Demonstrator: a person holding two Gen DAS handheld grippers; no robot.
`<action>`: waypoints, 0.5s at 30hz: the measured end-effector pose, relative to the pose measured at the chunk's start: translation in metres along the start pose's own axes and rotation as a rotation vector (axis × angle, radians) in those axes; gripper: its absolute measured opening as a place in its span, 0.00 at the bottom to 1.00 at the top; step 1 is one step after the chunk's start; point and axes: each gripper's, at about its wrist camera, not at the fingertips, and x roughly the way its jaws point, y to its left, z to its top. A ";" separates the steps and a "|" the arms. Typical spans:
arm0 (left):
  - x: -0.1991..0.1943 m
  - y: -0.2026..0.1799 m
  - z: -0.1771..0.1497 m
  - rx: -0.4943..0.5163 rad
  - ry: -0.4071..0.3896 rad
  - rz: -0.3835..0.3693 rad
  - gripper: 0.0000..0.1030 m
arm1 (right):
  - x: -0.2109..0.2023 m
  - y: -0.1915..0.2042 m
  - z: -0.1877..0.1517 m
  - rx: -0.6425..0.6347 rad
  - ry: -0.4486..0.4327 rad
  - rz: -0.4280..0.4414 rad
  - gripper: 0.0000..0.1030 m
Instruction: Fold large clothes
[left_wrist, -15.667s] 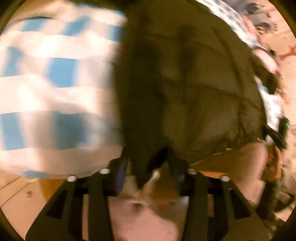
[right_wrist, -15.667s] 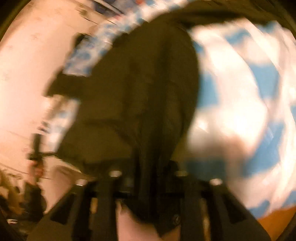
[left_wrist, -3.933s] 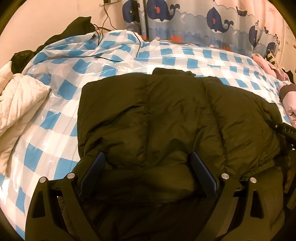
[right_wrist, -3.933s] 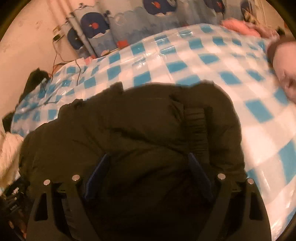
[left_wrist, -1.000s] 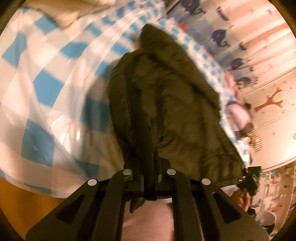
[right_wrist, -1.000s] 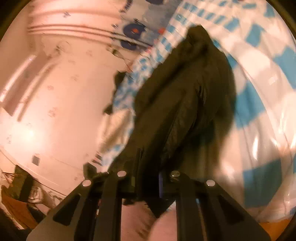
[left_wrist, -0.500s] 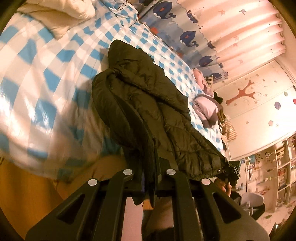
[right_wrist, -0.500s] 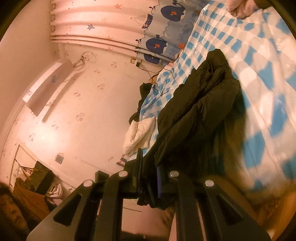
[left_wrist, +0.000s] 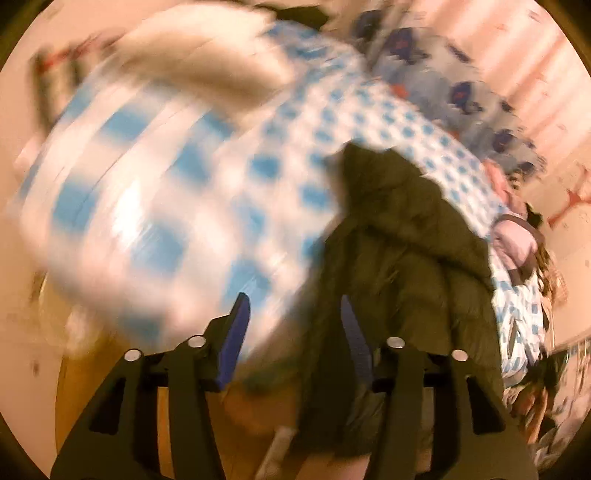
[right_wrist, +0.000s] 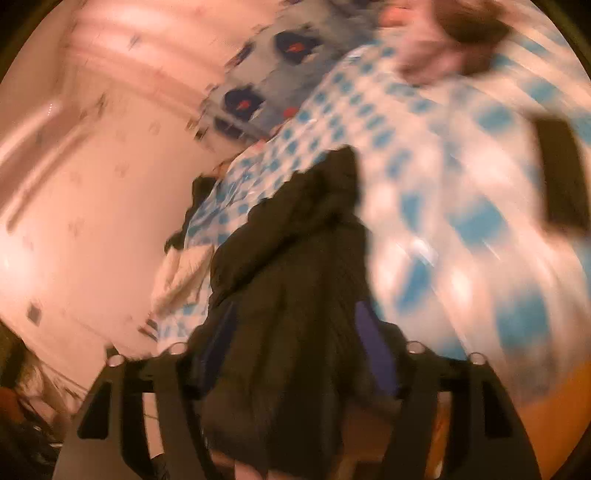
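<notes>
The dark olive puffer jacket (left_wrist: 413, 258) lies bunched lengthwise on the bed. Its near end hangs over the bed's edge.

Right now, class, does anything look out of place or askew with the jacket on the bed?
Yes. The jacket lies bunched and crooked, hanging over the bed edge, not folded flat. Both grippers, left and right, are opening.

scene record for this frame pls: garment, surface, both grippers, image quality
garment: dark olive puffer jacket, bunched on the bed near its edge
surface: blue-and-white checked bed cover
left gripper: jaws opening, nothing pressed between the pads, jacket beside the right finger
right gripper: jaws opening, jacket fabric lies between the fingers
image quality: heavy motion blur in both wrist views
</notes>
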 end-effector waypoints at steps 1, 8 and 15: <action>0.010 -0.016 0.011 0.027 -0.012 -0.022 0.54 | 0.027 0.015 0.018 -0.051 0.025 -0.007 0.67; 0.146 -0.157 0.085 0.203 -0.026 -0.113 0.54 | 0.216 0.065 0.112 -0.288 0.152 -0.264 0.75; 0.247 -0.150 0.111 0.010 0.038 -0.114 0.55 | 0.304 -0.004 0.142 -0.120 0.276 -0.349 0.73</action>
